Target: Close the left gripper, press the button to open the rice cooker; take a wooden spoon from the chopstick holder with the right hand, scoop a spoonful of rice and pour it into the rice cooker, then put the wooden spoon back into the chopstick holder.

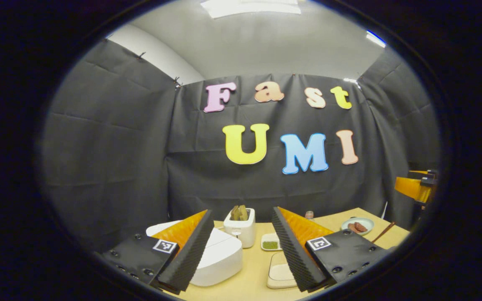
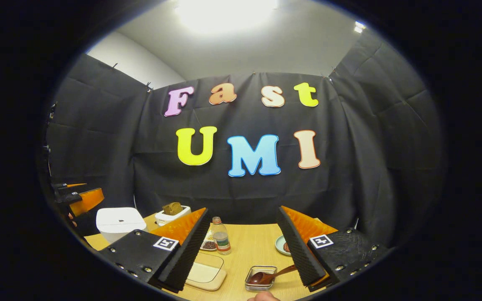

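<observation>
Currently, status per item:
Left gripper [image 1: 237, 246]: jaws spread wide, nothing between the ribbed pads, up above the table [image 1: 251, 267] edge.
Right gripper [image 2: 241, 246]: jaws spread wide too, holding nothing, above the near side of the table.
Rice cooker [image 1: 220, 255]: white, lid down, just ahead of the left gripper's left finger in the left gripper view; far left on the table in the right gripper view [image 2: 119, 221].
Wooden spoon [image 2: 266, 277]: lying tilted in the wire chopstick holder [image 2: 261, 279], bowl inside, handle running up and right behind the right gripper's right finger.
Chopstick holder: near table edge, just left of the right gripper's right finger.
Rice tray [image 2: 205, 274]: pale shallow tray with white contents, beside the right gripper's left finger; also low centre in the left gripper view [image 1: 280, 274].
Toaster [image 1: 240, 225]: white, bread slices sticking up, behind the rice cooker.
Bottle [image 2: 221, 236]: upright, mid-table.
Green dish [image 1: 270, 244]: small, right of the toaster.
Plate [image 1: 357, 225]: red-brown pieces on it, far right of the table.
Other gripper in the right gripper view [image 2: 78, 200]: orange and black, far left edge, beside the rice cooker; jaw state cannot tell from there.
</observation>
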Demonstrator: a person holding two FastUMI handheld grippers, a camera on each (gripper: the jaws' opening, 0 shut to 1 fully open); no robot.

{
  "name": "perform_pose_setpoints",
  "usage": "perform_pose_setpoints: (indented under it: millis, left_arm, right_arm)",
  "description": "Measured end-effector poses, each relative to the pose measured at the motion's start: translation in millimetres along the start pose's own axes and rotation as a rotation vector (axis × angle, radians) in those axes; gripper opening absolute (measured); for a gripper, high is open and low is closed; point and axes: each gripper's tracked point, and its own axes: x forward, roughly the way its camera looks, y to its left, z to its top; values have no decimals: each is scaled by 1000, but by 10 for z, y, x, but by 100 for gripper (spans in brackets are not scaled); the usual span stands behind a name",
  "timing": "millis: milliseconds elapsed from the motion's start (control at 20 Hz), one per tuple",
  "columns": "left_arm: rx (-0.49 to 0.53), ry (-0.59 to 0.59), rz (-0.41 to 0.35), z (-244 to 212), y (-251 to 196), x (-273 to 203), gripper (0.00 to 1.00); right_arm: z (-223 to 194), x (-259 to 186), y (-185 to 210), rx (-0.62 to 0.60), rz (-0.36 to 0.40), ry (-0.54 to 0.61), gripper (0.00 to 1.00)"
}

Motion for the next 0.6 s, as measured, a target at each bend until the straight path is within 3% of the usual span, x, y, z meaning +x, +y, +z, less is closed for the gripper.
perform_pose_setpoints:
  millis: [600]
  left_arm:
    - [-64,26,-48,118,-7,-106,97]
  right_arm:
    - [120,79,293,-28,46,-37,98]
